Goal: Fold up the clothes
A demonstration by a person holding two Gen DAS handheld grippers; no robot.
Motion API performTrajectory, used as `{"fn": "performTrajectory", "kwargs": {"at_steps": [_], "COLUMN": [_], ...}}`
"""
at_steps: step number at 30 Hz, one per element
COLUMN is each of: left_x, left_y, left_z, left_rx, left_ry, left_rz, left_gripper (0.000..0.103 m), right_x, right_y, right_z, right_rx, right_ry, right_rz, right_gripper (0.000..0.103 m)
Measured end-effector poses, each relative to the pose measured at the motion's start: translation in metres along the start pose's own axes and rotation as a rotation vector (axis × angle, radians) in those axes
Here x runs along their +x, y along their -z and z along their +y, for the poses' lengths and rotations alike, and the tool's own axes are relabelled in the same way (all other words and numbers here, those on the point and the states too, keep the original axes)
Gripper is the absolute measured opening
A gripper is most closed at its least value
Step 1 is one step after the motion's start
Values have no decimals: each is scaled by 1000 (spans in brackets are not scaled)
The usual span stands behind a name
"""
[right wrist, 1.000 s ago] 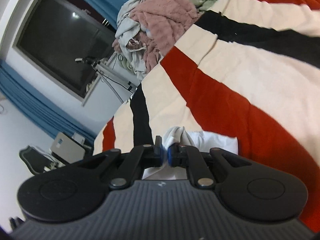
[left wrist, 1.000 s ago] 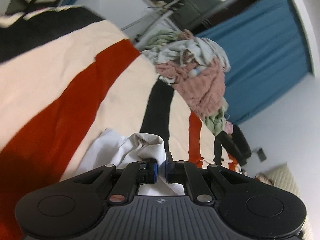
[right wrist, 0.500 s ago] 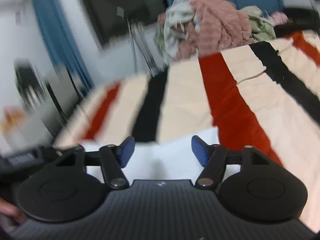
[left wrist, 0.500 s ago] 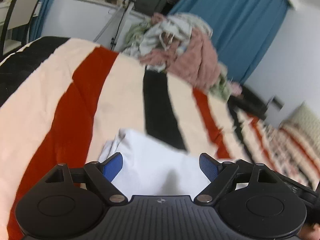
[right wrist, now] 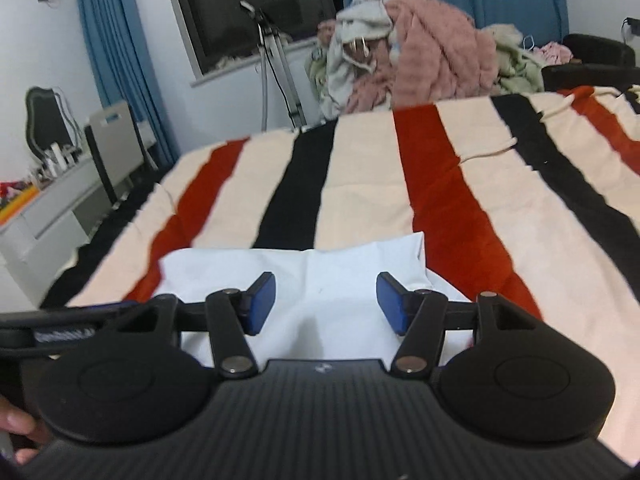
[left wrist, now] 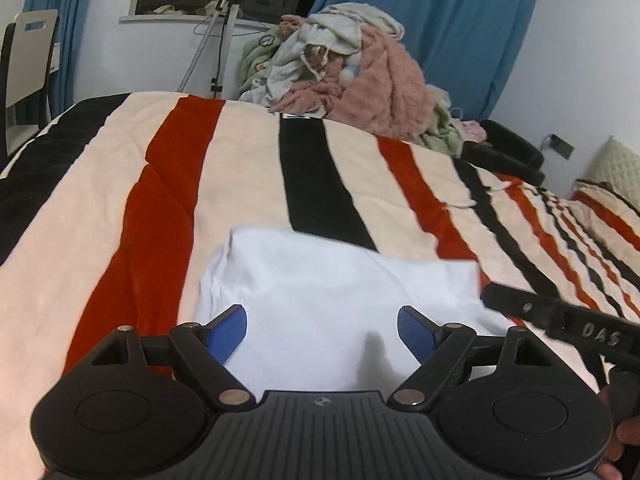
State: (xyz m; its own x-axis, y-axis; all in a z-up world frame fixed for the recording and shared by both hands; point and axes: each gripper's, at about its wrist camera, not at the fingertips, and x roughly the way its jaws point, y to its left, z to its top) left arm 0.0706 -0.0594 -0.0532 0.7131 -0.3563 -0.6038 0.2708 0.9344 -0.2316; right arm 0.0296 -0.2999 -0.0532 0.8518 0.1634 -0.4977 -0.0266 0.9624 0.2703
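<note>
A white garment (left wrist: 320, 292) lies folded flat on the striped blanket (left wrist: 240, 184), just ahead of both grippers; it also shows in the right wrist view (right wrist: 320, 280). My left gripper (left wrist: 322, 330) is open and empty, held just above the garment's near edge. My right gripper (right wrist: 322, 304) is open and empty, also above the garment. Part of the right gripper's body (left wrist: 560, 320) shows at the right of the left wrist view.
A pile of unfolded clothes (left wrist: 352, 72), pink, white and green, sits at the far side of the bed and shows in the right wrist view (right wrist: 420, 52). A chair (left wrist: 28, 64) stands at the left. A desk (right wrist: 48, 208) and tripod (right wrist: 276, 64) stand beyond the bed.
Both grippers were shut on bunched white cloth a second ago. They have opened, let it go, and levelled out; the garment now lies flat on the blanket.
</note>
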Motion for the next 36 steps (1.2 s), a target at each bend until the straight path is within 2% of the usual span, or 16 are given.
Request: {"fn": "performTrajectory", "kwargs": {"at_steps": [3,5,8,11,15,19,24,26,29,31,32,34,36], "left_x": [-18,-22,-24,-35,-66,-88,-52,-39,-30,-27,-26,-26,-27], "left_y": [21,37,48,48,53,74,83,83,78,75,74,74,74], "left_z": [-10,-16,-20,-18,-8,9,38,53,63,62,62,63,65], "left_rx": [33,60,77,42,-92,-257,-502,-616,-693,-686,-680,-686,-698], "left_ry": [-13,-42,-70,-64,-24,106,162,169,163,142,129,134,144], "left_rz": [14,40,47,49,66,83,142,116,53,37,33,19,5], "left_gripper": [85,85,85,85,85,86,85,80,64,45,43,30,24], "right_x": [-24,-27,-12,-10,-13,-15,-15,-16,-17,-18,-19,-21,-28], "right_y": [16,30,48,56,57,57,59,60,60,59,58,56,53], "right_z": [2,4,6,9,6,5,8,8,7,6,5,2,-6], "right_rx": [-6,-9,-38,-79,-62,-47,-43,-36,-25,-18,2,41,143], "right_ry": [23,50,86,100,99,104,112,112,114,115,112,106,63], "right_rz": [10,41,129,112,104,107,106,106,107,107,105,100,87], "right_gripper": [59,59,58,58,58,58,58,58,58,58,58,58,61]}}
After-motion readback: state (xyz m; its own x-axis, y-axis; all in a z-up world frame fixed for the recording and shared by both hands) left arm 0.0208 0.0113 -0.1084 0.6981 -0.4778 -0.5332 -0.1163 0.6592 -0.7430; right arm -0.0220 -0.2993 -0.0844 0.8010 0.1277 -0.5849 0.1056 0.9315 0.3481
